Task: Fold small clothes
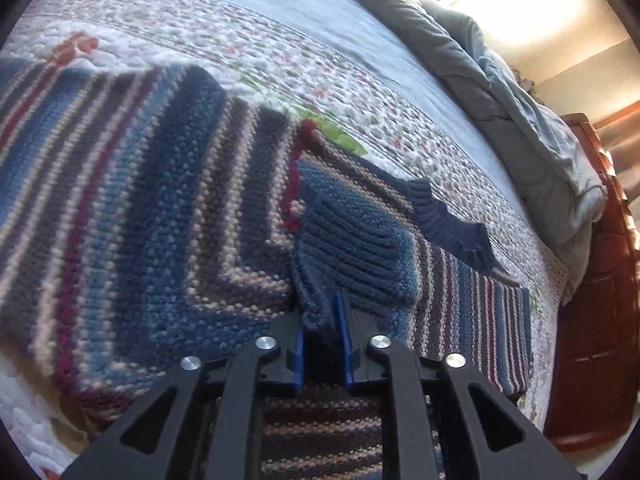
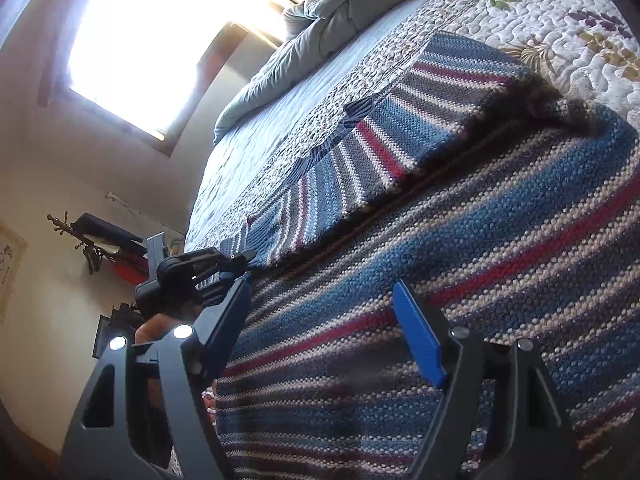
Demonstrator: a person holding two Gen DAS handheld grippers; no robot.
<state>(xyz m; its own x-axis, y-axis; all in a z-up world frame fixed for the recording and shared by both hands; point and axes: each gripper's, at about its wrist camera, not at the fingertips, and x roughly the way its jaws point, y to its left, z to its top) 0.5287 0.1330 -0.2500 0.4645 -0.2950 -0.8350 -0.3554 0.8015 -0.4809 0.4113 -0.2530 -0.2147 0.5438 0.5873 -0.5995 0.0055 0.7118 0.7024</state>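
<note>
Lying flat on the floral quilted bed (image 1: 248, 52), your striped blue-and-red knitted sweater (image 1: 152, 216) has its ribbed cuff (image 1: 352, 248) between your narrowly parted left gripper (image 1: 323, 336); your right gripper (image 2: 320, 316) hovers wide open, empty.

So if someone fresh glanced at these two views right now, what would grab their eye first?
Probably the striped knit sweater, blue, red and cream, spread across the floral quilt. Next, the left gripper at its ribbed blue cuff, a bunch of knit between the narrowly parted pads. In the right wrist view, the glaring window at upper left, with the right gripper wide open over the sweater.
</note>
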